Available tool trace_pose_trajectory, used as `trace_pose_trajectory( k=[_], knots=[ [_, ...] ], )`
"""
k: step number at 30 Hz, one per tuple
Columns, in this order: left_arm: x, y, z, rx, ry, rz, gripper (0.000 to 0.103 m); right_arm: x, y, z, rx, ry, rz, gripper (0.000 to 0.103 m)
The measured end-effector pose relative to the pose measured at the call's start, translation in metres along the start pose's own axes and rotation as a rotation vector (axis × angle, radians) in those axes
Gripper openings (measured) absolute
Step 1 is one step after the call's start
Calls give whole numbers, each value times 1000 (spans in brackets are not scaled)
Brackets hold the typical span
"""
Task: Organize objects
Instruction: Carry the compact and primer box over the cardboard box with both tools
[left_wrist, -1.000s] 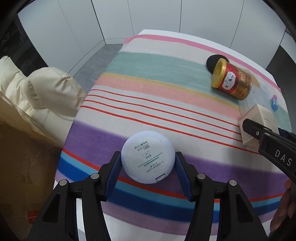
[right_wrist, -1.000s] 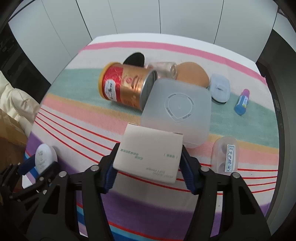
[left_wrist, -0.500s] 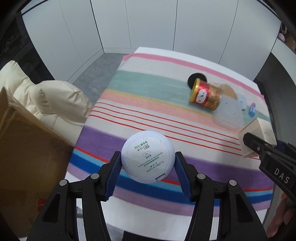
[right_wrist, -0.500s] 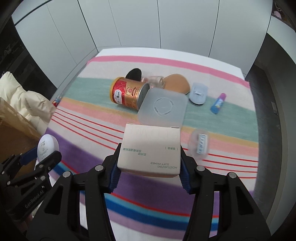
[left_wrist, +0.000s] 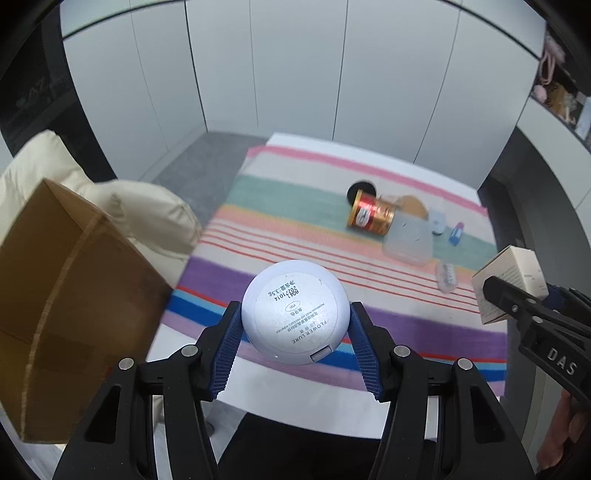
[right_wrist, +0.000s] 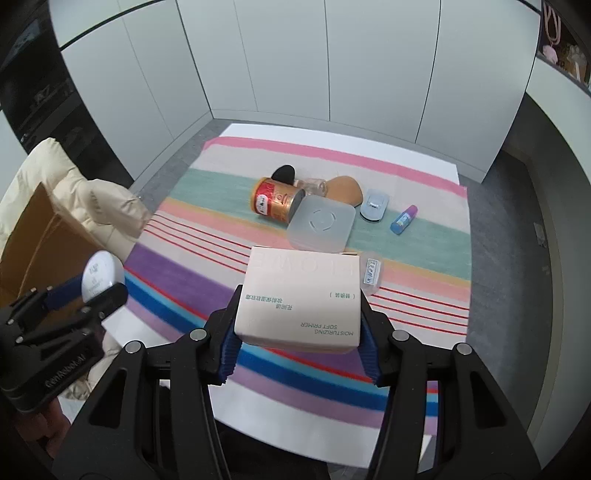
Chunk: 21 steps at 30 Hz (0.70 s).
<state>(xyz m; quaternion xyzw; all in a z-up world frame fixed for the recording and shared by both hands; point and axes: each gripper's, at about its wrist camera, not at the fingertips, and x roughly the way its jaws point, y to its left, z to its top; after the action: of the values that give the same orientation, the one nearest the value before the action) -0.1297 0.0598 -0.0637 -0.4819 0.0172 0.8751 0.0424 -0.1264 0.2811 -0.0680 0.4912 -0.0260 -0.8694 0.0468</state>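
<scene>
A round pale lilac plastic powder compact (left_wrist: 295, 312) is clamped between the blue ribbed pads of the left gripper (left_wrist: 295, 343), label side towards the camera, and a flat beige cardboard primer box (right_wrist: 299, 299) is gripped edge to edge by the right gripper (right_wrist: 299, 345). Compared with a second ago, both items have been lifted clear of the striped cloth-covered table (right_wrist: 424, 229), which is now seen from much higher and farther back. The pick-up is thus judged done and a carry under way, probably to the brown cardboard box (left_wrist: 70, 291) beside the table's left edge. Left on the table, well beyond the held items, are a red and gold tin (right_wrist: 277, 199) lying on its side, a translucent square lid (right_wrist: 321, 223) touching it and a small blue tube (right_wrist: 403, 220)
</scene>
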Motion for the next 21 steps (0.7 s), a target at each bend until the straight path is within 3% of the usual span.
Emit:
trace_pose_trajectory(
  k=[6, 13, 21],
  knots=[
    [-40, 17, -4, 36, -88, 8, 58, -29, 7, 3, 11, -24, 18, 55],
    [-58, 45, -5, -1, -150, 37, 58, -48, 33, 15, -22, -58, 39, 55],
    [-66, 77, -15, -72, -164, 37, 58, -51, 88, 20, -100, -85, 111, 55]
  ],
)
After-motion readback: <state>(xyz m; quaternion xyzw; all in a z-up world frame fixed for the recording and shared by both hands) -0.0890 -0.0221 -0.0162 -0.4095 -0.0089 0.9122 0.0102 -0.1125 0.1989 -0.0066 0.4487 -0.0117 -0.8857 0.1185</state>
